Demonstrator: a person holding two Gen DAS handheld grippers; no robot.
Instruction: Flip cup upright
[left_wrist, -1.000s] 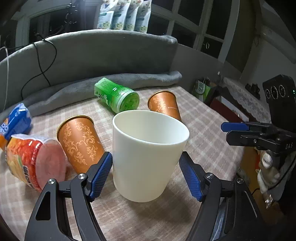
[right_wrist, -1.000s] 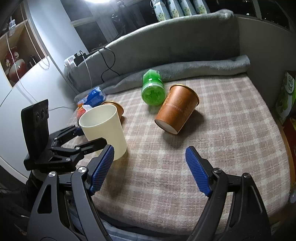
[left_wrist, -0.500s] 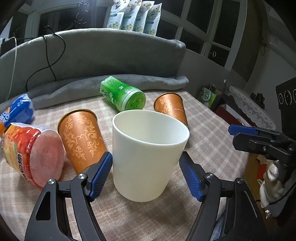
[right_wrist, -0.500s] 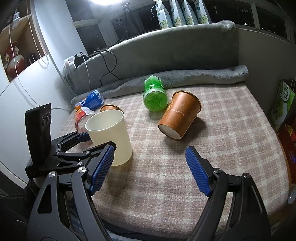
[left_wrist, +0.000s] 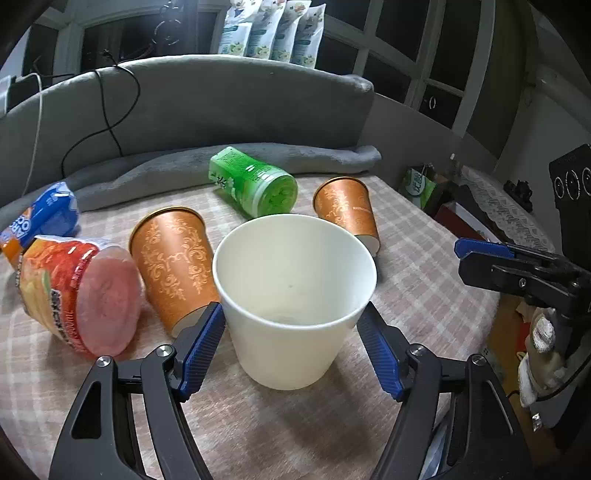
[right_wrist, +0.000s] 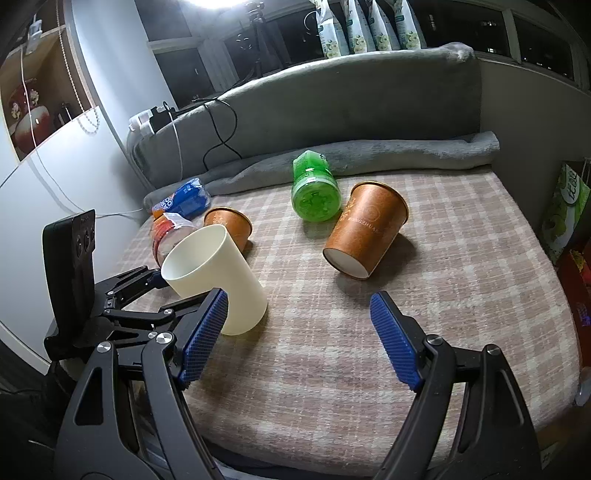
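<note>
A cream cup (left_wrist: 293, 295) stands mouth up on the checked cloth (left_wrist: 424, 288), leaning a little; it also shows in the right wrist view (right_wrist: 214, 277). My left gripper (left_wrist: 291, 347) is open, one blue pad on each side of the cup with small gaps. My right gripper (right_wrist: 299, 339) is open and empty above the cloth's near edge, to the right of the cup. It appears at the right of the left wrist view (left_wrist: 517, 266).
Two orange patterned cups lie on their sides (left_wrist: 173, 266) (left_wrist: 349, 214). A green canister (left_wrist: 255, 184), a red snack tub (left_wrist: 77, 291) and a blue packet (left_wrist: 44, 218) also lie on the cloth. A grey cushion (left_wrist: 207, 110) backs the surface.
The left wrist camera has risen and tilted, so I now look down into the cup. The cup leans slightly more in the right wrist view. Both grippers stay open.
</note>
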